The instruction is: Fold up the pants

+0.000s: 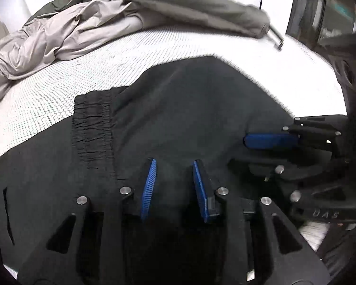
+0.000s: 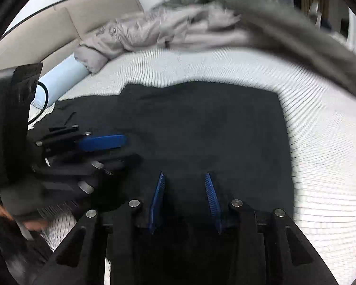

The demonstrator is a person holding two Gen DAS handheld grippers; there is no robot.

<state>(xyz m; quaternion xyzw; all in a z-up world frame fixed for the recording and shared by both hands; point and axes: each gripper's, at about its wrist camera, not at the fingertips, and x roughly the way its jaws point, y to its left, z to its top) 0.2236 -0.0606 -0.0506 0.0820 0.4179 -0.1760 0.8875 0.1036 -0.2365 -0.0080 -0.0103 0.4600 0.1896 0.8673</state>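
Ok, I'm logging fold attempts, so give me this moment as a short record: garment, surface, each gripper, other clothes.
garment: black pants, lying flat, elastic waistband showing
surface: white textured mat
left gripper: jaws apart over the black fabric, nothing pinched
right gripper: jaws apart over the black fabric, nothing pinched
other clothes: beige garment and grey-green garment, crumpled at the mat's far side
fold state: cannot tell how many folds are done

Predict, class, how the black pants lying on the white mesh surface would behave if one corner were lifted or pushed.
The black pants lie flat and thin, so they would probably droop limply. The gathered waistband looks thicker and may hang heavier. Pushed, the cloth would likely bunch on the textured mesh surface rather than slide as one piece.
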